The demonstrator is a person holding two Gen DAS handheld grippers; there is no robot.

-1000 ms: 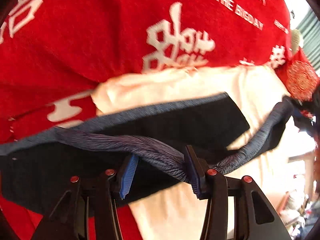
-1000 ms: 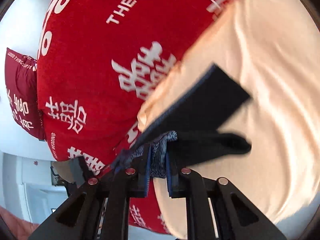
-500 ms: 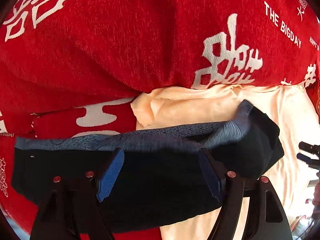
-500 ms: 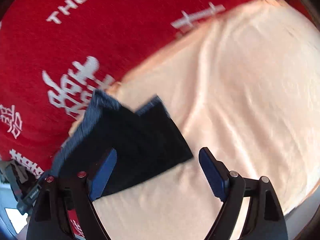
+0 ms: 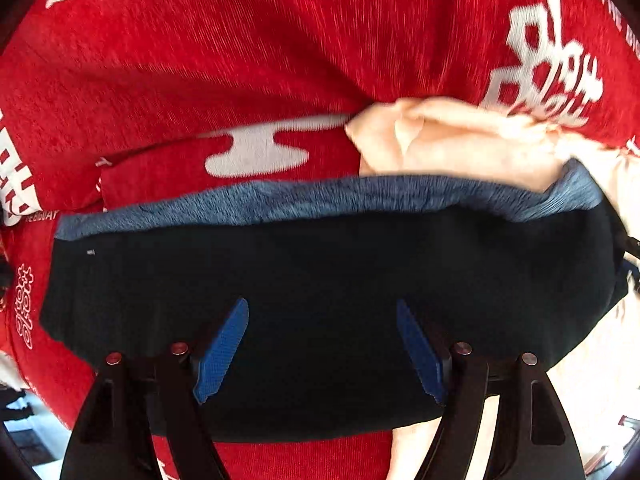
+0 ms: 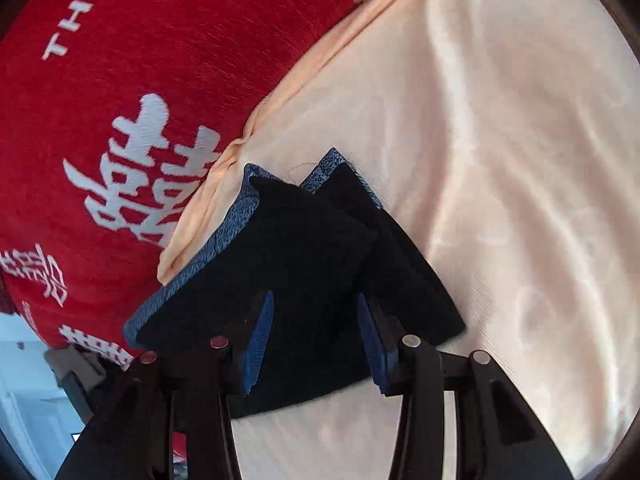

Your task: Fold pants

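The dark navy pants [image 5: 320,264] lie folded flat across the bed, their heathered blue waistband [image 5: 320,198] along the far edge. My left gripper [image 5: 320,344] points steeply down just over the middle of the pants, open, with its blue pads apart and gripping nothing. In the right wrist view the pants' end [image 6: 304,248] shows two stacked corners on the cream sheet. My right gripper [image 6: 316,340] hovers over that end with its jaws closing. Dark cloth lies under and between the pads, which do not press on it.
A red blanket [image 5: 280,60] with white characters covers the bed behind the pants and shows in the right wrist view [image 6: 160,60] at the left. A cream sheet [image 6: 500,160] spreads to the right. Its bunched edge [image 5: 460,148] touches the waistband.
Both grippers let go of the bunched waistband, and the pants dropped flat onto the bed. Both came down closer to the cloth. The right jaws spread wide, then narrowed.
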